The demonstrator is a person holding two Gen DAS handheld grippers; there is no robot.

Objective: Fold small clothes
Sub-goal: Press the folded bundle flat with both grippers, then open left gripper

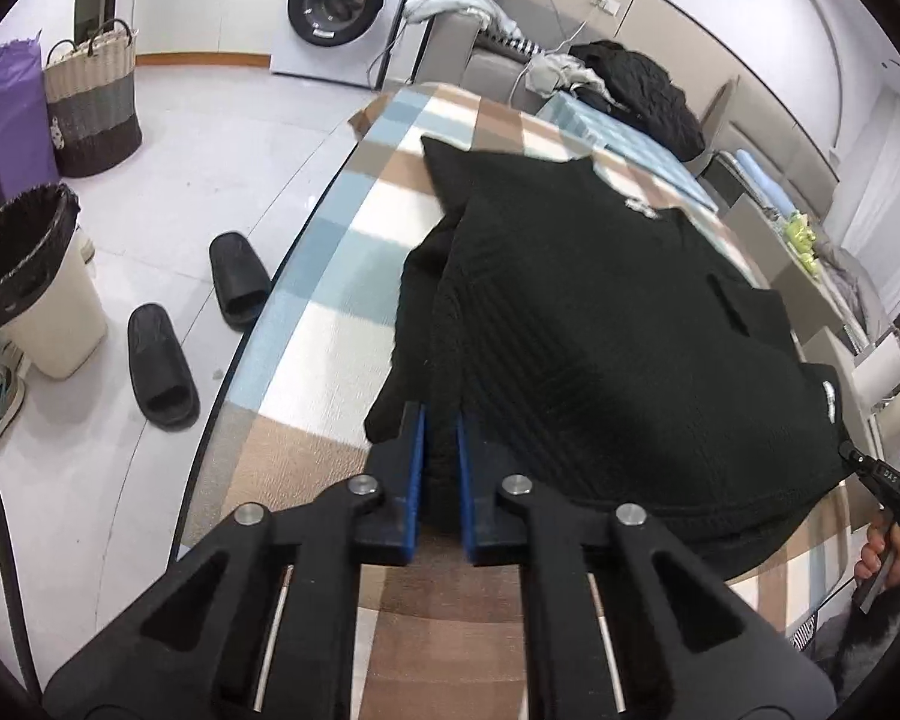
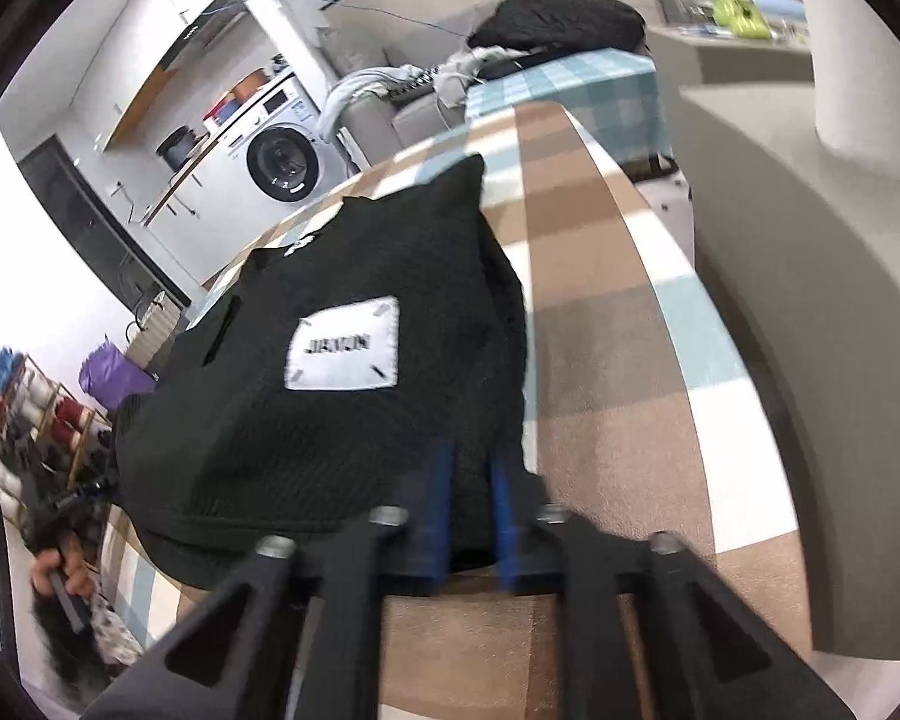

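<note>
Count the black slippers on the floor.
2: one slipper lies nearer the table edge, the other slipper sits closer to the bin. Others may be hidden.

Black ribbed knit garment [image 1: 600, 324] spread on the checked tabletop [image 1: 324, 312], near hem bunched and lifted toward me at 6 o'clock. I see a white rectangular label [image 2: 345, 345] on top; one corner points away at 12 o'clock.

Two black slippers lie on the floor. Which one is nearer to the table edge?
The upper slipper, beside the table edge. The other slipper lies farther out, toward the bin.
</note>
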